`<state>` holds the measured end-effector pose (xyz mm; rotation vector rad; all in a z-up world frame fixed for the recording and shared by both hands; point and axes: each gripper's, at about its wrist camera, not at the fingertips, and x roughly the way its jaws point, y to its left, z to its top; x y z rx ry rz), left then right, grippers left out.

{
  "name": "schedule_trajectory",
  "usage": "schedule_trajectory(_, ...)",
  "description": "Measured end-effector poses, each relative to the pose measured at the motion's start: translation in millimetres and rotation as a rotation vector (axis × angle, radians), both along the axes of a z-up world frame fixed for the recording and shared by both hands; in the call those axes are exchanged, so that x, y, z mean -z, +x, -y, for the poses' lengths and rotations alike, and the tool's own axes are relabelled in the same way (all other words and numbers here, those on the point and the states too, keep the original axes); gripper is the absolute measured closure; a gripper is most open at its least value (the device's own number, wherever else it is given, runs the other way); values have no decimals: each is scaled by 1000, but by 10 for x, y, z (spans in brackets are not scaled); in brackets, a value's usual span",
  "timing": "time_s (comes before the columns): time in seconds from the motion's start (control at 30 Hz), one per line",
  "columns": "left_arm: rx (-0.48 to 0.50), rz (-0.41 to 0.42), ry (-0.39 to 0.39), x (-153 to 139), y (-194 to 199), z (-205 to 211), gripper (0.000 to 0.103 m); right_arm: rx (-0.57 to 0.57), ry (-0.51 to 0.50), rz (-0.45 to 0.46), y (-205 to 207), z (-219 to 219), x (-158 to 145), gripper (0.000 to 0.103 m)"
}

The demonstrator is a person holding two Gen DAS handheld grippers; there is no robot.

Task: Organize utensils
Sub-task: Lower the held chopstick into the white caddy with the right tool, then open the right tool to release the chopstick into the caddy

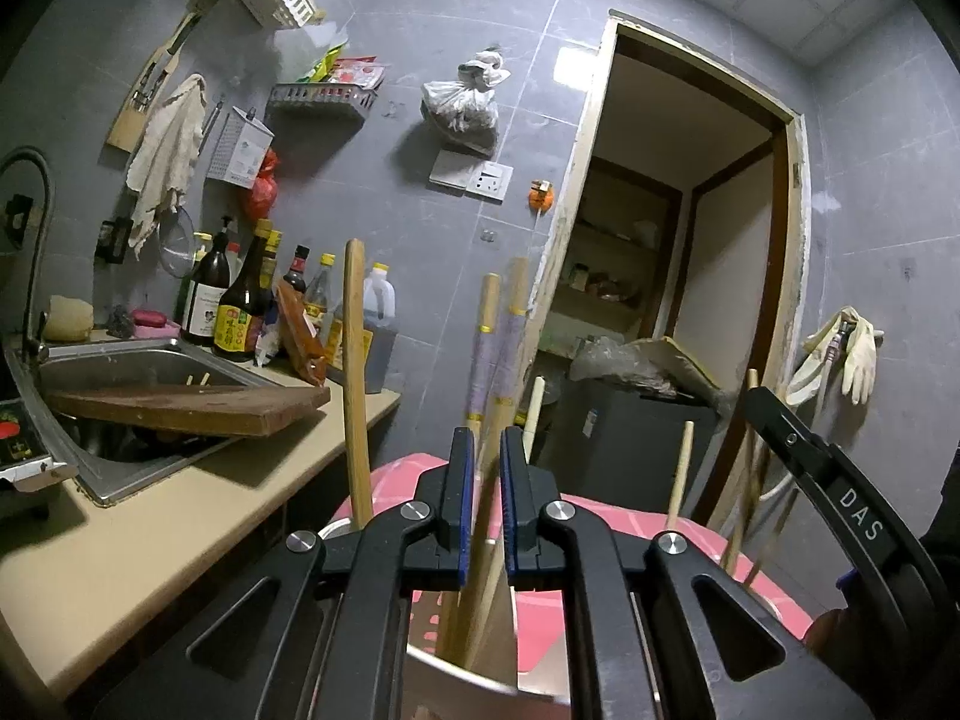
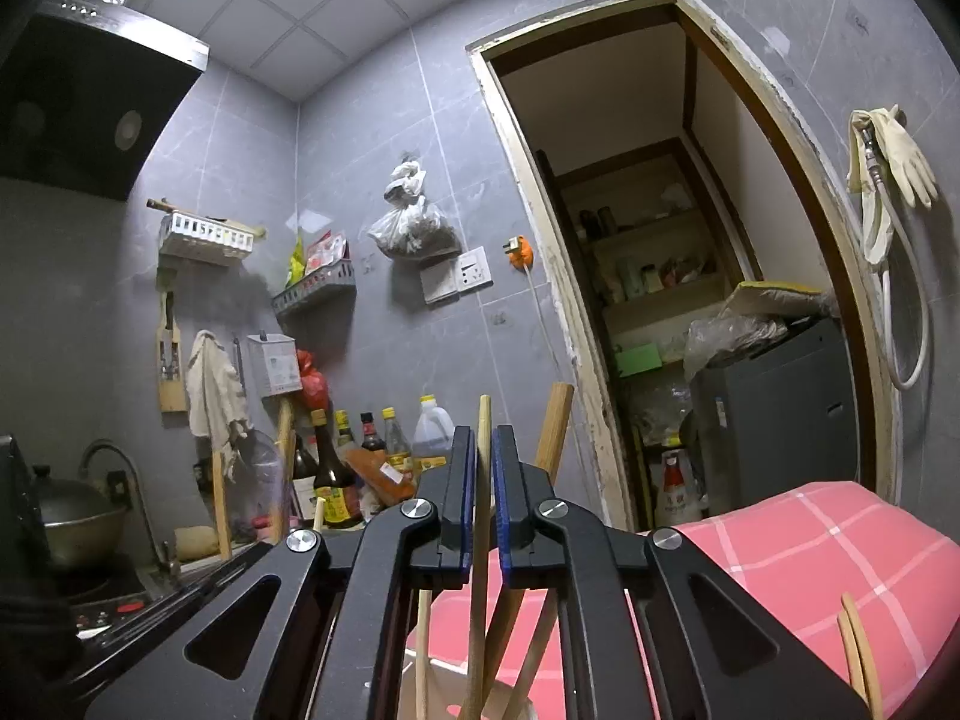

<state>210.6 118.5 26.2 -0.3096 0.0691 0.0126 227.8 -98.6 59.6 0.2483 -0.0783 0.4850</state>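
Observation:
My left gripper (image 1: pixel 486 480) is shut on a wooden chopstick (image 1: pixel 503 414) that stands in a pale utensil holder (image 1: pixel 456 669) below the jaws. Two chopsticks with purple-patterned shafts (image 1: pixel 487 348) and a plain wooden handle (image 1: pixel 355 372) stand upright beside it. My right gripper (image 2: pixel 478 480) is shut on a thin wooden chopstick (image 2: pixel 482 426) that runs down into a holder (image 2: pixel 447 681) with other sticks; a thicker wooden handle (image 2: pixel 555 423) stands just to its right. The right gripper's black body (image 1: pixel 840 480) shows at the right of the left wrist view.
A pink checked cloth (image 2: pixel 804 546) covers the surface under the holders. A steel sink (image 1: pixel 120 360) with a wooden board (image 1: pixel 186 408) across it sits on the beige counter (image 1: pixel 180 516) to the left, with sauce bottles (image 1: pixel 237 306) behind. A doorway (image 2: pixel 660 276) and dark bin (image 2: pixel 780 408) lie ahead.

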Motion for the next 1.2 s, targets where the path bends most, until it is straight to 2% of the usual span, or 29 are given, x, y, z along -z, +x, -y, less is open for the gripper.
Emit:
schedule_trajectory(0.13, 5, -4, 0, -3, -21, -4, 94, -9, 0, 9, -44, 15, -28, 95)
schedule_trajectory(0.27, 25, -18, 4, -25, -41, -7, 82, -29, -6, -4, -80, 71, -62, 89)
schedule_trajectory(0.4, 39, -26, 26, -78, -65, 27, 80, -17, -18, -21, -126, 189, -107, 85)
schedule_trajectory(0.53, 54, -24, 54, -156, -127, 92, 66, 6, -46, -43, -159, 339, -129, 78)
schedule_trajectory(0.63, 68, -37, 70, -200, -166, 163, 66, 28, -67, -63, -208, 482, -145, 74)
schedule_trajectory(0.7, 78, -44, 84, -222, -187, 228, 64, 40, -76, -68, -244, 570, -157, 62)
schedule_trajectory(0.77, 97, -49, 92, -241, -216, 305, 55, 53, -83, -70, -295, 675, -174, 56)
schedule_trajectory(0.93, 133, -58, 109, -276, -297, 485, 40, 81, -123, -73, -442, 903, -207, 44)
schedule_trajectory(1.0, 146, -62, 109, -291, -333, 553, 34, 92, -139, -76, -503, 992, -218, 31)
schedule_trajectory(1.07, 155, -61, 109, -304, -369, 605, 24, 104, -150, -77, -573, 1091, -223, 24)
schedule_trajectory(1.2, 180, -65, 117, -315, -450, 739, 16, 138, -168, -87, -692, 1291, -202, 15)
